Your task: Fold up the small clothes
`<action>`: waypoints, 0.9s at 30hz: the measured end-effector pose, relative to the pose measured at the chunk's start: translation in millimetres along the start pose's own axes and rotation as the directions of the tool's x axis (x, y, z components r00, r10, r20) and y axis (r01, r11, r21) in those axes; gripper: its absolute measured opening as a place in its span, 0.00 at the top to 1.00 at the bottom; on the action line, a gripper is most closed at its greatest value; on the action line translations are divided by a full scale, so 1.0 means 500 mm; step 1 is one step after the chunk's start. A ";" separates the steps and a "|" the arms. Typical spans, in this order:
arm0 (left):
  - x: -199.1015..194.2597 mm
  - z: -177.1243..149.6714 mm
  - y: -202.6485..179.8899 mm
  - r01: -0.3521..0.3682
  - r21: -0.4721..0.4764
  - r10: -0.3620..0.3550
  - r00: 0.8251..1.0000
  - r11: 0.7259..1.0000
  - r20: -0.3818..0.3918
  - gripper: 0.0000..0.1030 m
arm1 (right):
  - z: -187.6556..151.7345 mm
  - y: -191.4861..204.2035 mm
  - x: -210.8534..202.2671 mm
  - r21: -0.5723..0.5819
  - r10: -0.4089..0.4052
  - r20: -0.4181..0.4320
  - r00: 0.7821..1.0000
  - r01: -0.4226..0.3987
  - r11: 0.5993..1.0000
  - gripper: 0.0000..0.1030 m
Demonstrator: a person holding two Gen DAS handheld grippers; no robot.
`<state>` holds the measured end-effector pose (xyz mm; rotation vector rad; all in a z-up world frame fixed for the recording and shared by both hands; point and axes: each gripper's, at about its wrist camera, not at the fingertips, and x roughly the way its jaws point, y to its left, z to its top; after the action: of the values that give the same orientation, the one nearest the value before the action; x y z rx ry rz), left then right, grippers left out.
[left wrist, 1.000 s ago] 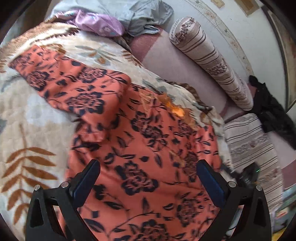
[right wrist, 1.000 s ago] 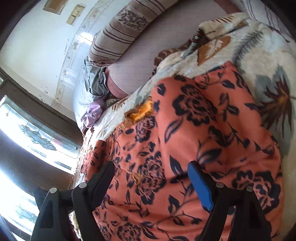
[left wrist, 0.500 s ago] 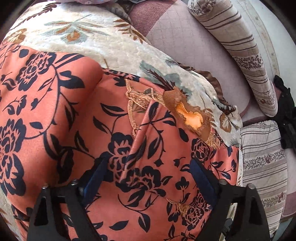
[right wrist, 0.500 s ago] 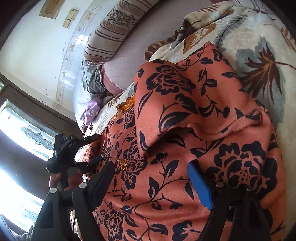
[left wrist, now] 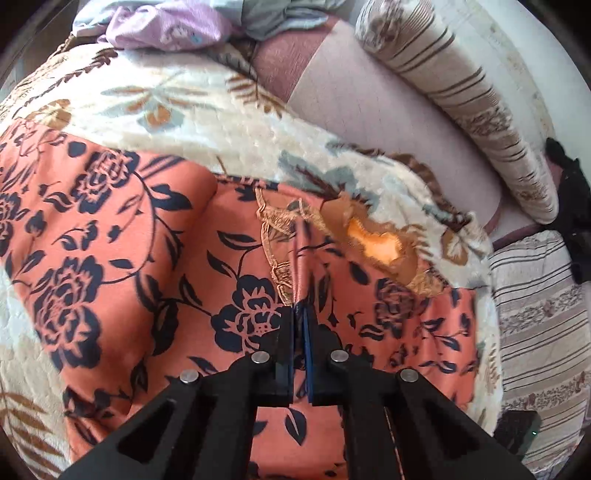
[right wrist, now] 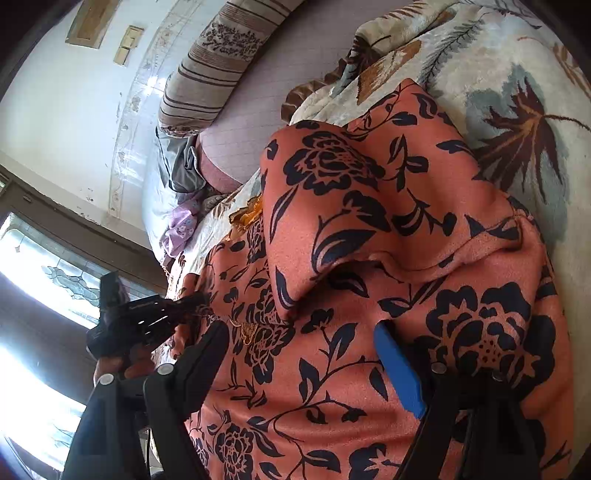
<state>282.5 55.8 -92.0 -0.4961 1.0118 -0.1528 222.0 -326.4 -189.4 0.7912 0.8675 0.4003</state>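
Note:
An orange garment with dark blue flowers (left wrist: 147, 258) lies spread on a cream leaf-print blanket (left wrist: 184, 99). One sleeve is folded over the body in the right wrist view (right wrist: 351, 192). My left gripper (left wrist: 298, 314) is shut on a pinched ridge of the garment just below its gold-trimmed neckline (left wrist: 277, 229). It also shows from the side in the right wrist view (right wrist: 192, 301). My right gripper (right wrist: 306, 339) is open, its jaws wide apart over the garment's body, below the folded sleeve.
A striped bolster pillow (left wrist: 461, 96) lies along the wall. A lilac cloth (left wrist: 166, 29) and a grey cloth (left wrist: 280, 18) are heaped at the far end. A black item (left wrist: 569, 192) lies at the right. A striped cushion (left wrist: 535, 314) sits beside the blanket.
My left gripper has closed from wide open onto a fold of the garment near the neckline. My right gripper stays open and has hardly moved since half a second ago.

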 end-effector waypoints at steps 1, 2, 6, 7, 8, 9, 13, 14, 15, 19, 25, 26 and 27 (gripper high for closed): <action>-0.038 -0.015 0.003 0.006 0.006 -0.007 0.999 1.000 0.047 0.96 | 0.000 0.000 0.000 0.000 0.002 0.001 1.000 -0.002 1.000 0.19; -0.067 -0.033 0.009 0.003 0.010 -0.004 0.997 1.000 0.080 0.96 | 0.000 -0.001 -0.001 0.000 0.004 0.002 1.000 -0.004 1.000 0.19; -0.053 -0.075 0.070 -0.075 -0.049 0.078 0.995 0.996 0.058 0.96 | 0.000 -0.003 0.001 0.002 0.006 0.005 1.000 -0.006 1.000 0.19; -0.022 -0.074 0.086 -0.115 -0.056 0.116 0.993 0.992 0.025 0.96 | 0.000 -0.003 0.002 0.001 0.006 0.005 1.000 -0.006 1.000 0.19; 0.007 -0.074 0.104 -0.145 -0.065 0.144 0.989 0.987 -0.015 0.96 | 0.000 -0.003 0.001 0.000 0.008 0.005 1.000 -0.008 1.000 0.19; 0.025 -0.077 0.119 -0.154 -0.084 0.152 0.988 0.985 -0.032 0.95 | 0.000 -0.003 -0.001 0.002 0.009 0.002 1.000 -0.009 1.000 0.19; -0.006 -0.079 0.124 -0.161 -0.095 0.166 0.985 0.982 0.037 0.98 | 0.002 -0.001 -0.040 0.021 0.045 0.049 0.998 -0.046 0.999 0.19; -0.019 -0.079 0.124 -0.182 -0.079 0.187 0.980 0.980 0.061 0.99 | 0.005 -0.002 -0.052 0.021 0.042 0.071 0.997 -0.044 0.999 0.19; -0.030 -0.076 0.128 -0.186 -0.075 0.192 0.979 0.980 0.073 0.99 | 0.008 -0.006 -0.059 0.031 0.044 0.088 0.995 -0.046 0.998 0.19; -0.056 -0.070 0.148 -0.121 -0.106 0.126 0.991 0.987 0.040 0.99 | 0.013 -0.017 -0.065 0.056 0.046 0.102 0.994 -0.052 0.997 0.19; -0.053 -0.073 0.058 -0.044 0.025 0.043 0.998 0.999 0.054 0.46 | 0.011 -0.006 -0.060 0.035 0.057 0.093 0.994 -0.061 0.998 0.19; -0.039 -0.070 0.051 -0.050 0.030 0.049 0.998 0.998 0.036 0.46 | 0.010 -0.007 -0.059 0.036 0.056 0.091 0.994 -0.060 0.998 0.19; -0.021 -0.067 0.052 -0.044 0.019 0.044 0.999 0.999 0.005 0.46 | 0.010 -0.008 -0.058 0.038 0.055 0.090 0.994 -0.058 0.998 0.19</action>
<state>246.1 71.4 -110.1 -0.4560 1.0151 -0.1218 208.6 -349.0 -175.3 0.8666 0.7731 0.3952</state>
